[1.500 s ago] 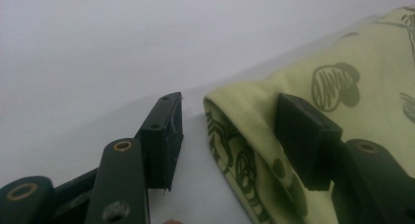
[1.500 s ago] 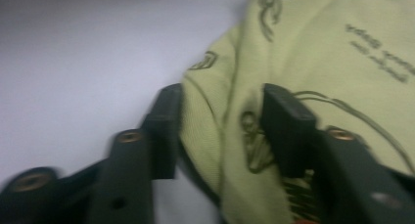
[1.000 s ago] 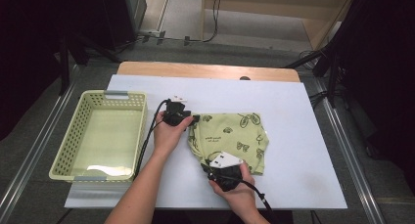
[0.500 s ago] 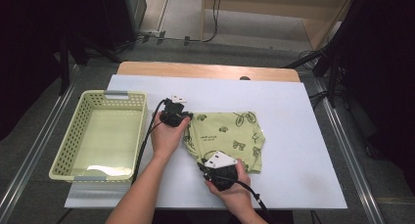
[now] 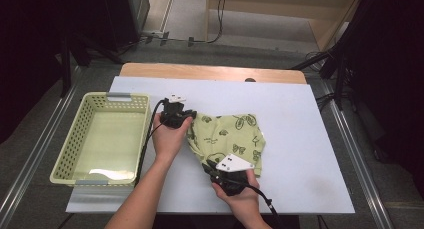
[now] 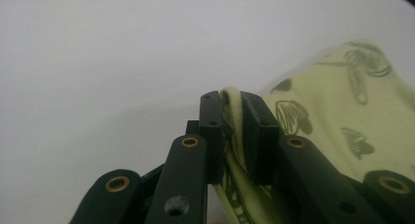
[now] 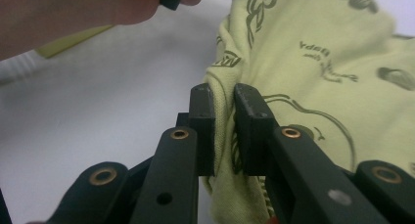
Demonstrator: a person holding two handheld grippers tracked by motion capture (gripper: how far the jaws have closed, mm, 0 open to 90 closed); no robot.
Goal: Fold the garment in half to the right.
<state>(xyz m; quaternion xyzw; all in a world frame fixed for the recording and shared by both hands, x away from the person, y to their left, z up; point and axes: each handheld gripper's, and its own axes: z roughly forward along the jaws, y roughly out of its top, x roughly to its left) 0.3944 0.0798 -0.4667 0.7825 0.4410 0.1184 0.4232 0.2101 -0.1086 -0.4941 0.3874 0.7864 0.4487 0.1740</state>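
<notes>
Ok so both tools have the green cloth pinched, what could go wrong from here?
The left tool and right tool each pinch only a thin edge fold of the light green printed cloth, so a fold may slip out on lifting. The rest lies bunched on the white table and may drag on the way to the pale green plastic basket.

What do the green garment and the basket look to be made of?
Garment: soft knit fabric, likely cotton, matte, dark printed figures; it bunches and folds between both claws. Basket: pale green moulded plastic by its look, with rigid perforated walls and a slightly glossy floor.
</notes>
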